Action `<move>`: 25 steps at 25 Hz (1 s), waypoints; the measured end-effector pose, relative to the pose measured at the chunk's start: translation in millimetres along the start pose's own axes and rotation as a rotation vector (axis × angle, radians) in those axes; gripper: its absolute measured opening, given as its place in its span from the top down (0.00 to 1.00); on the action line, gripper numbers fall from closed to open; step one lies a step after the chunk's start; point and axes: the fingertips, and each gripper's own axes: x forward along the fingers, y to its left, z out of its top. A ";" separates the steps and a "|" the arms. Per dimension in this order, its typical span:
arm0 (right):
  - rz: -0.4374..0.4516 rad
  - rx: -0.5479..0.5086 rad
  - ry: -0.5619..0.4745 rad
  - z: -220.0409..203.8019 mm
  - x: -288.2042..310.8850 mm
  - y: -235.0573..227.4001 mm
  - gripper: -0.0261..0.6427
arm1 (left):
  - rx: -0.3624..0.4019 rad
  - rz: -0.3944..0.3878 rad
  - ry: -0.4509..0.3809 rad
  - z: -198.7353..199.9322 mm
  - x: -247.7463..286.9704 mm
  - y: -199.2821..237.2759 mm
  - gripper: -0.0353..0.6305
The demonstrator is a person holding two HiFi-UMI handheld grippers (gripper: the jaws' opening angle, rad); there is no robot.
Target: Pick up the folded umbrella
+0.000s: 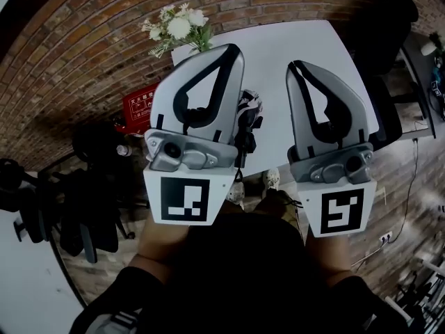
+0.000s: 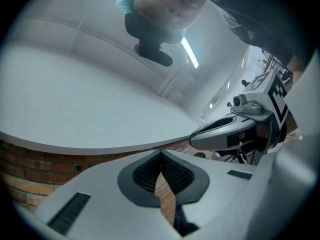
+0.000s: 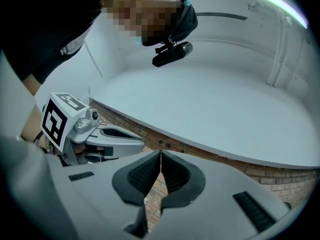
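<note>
Above the white worktop (image 1: 271,51), grey left gripper (image 1: 233,49) and right gripper (image 1: 295,66) hold jaws together, empty; unopened, they'd shove the black folded umbrella (image 1: 248,110).

folded umbrella (image 1: 248,110) half hidden, behind left gripper (image 1: 233,50)

White table (image 1: 306,44): its middle and right part lie bare, open to my tongs. Flowers (image 1: 177,25) stand at its far left corner, a black chair (image 1: 382,26) closes its right side, and a red box (image 1: 139,106) sits off its left edge. My left gripper (image 1: 233,53) and right gripper (image 1: 295,68) hang above its near edge, a narrow gap between them.
</note>
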 end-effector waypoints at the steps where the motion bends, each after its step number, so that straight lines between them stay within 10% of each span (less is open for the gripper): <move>1: 0.012 0.005 -0.007 -1.6 2.3 -1.4 0.92 | 0.008 0.012 0.009 -1.3 1.7 1.4 0.94; 25: 0.206 0.122 -0.105 -33.1 24.2 -22.8 0.92 | 0.094 0.168 0.184 -18.4 21.0 0.3 0.94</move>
